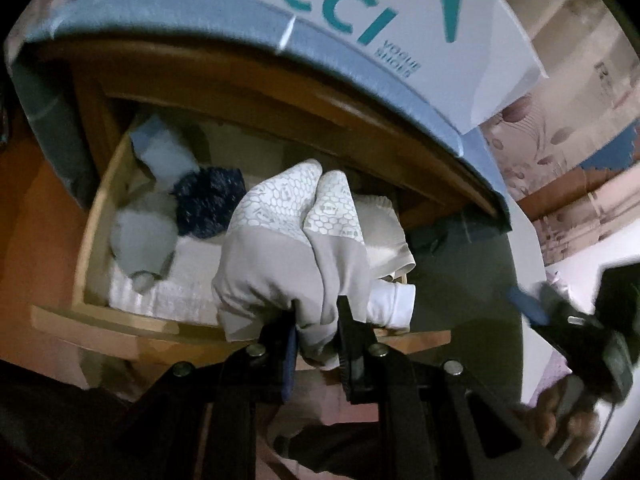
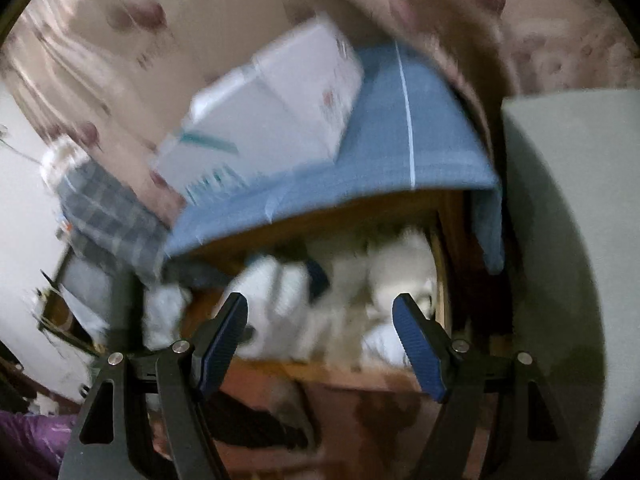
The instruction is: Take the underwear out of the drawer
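matt cloth underwear [image 1: 280, 256], smooth wood drawer [image 1: 92, 240].

A home bedroom: floral wallpaper [image 1: 532, 152], a wooden drawer [image 1: 92, 240] of folded clothes, a shoebox [image 1: 400, 20] on top.

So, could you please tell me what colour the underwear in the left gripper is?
Beige-grey underwear with a white honeycomb-patterned end, clearest in the left wrist view.

Dim light; floral wallpaper [image 2: 540, 32] behind a wooden cabinet [image 1: 360, 120] draped in blue cloth [image 2: 400, 140].
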### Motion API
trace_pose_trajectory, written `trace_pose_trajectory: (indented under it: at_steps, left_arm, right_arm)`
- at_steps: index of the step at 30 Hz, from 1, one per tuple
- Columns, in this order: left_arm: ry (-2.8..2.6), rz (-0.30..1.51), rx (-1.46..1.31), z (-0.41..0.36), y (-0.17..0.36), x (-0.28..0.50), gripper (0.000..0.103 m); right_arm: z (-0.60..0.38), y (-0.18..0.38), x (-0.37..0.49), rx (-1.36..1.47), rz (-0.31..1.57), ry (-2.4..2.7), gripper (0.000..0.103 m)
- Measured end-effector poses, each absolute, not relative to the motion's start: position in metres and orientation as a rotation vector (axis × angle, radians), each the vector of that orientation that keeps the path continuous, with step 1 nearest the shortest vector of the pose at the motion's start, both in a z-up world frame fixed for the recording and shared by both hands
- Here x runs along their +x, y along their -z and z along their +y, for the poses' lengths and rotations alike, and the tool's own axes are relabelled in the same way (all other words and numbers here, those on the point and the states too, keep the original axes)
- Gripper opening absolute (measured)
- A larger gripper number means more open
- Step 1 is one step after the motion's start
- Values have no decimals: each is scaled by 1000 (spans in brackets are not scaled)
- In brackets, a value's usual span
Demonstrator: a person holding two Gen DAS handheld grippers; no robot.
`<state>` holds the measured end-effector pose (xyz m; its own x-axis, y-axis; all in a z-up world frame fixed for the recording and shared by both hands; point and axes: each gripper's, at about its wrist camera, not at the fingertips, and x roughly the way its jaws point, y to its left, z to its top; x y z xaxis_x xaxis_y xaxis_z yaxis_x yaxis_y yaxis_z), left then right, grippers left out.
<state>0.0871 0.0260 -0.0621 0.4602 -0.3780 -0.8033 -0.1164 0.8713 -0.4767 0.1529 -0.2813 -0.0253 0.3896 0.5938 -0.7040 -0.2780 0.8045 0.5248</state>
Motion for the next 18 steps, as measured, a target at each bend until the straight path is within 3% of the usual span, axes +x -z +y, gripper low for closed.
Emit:
trace_pose_trajectory:
  at_steps: [7, 10, 15, 18]
  left_arm:
    - [205, 1035, -491, 32, 44, 73, 17]
    - [222, 1020, -489, 32, 38, 70, 17]
    - [241, 1005, -495, 30, 34, 72, 17]
    - [245, 1001, -500, 30, 34, 74, 17]
  right_arm:
    - [-263, 74, 181, 289, 1296, -483, 72]
    - [-253, 88, 185, 227, 1347, -451, 63]
    - [-241, 108, 188, 163, 1404, -413, 61]
    - [-235, 117, 190, 130, 1434, -409, 51]
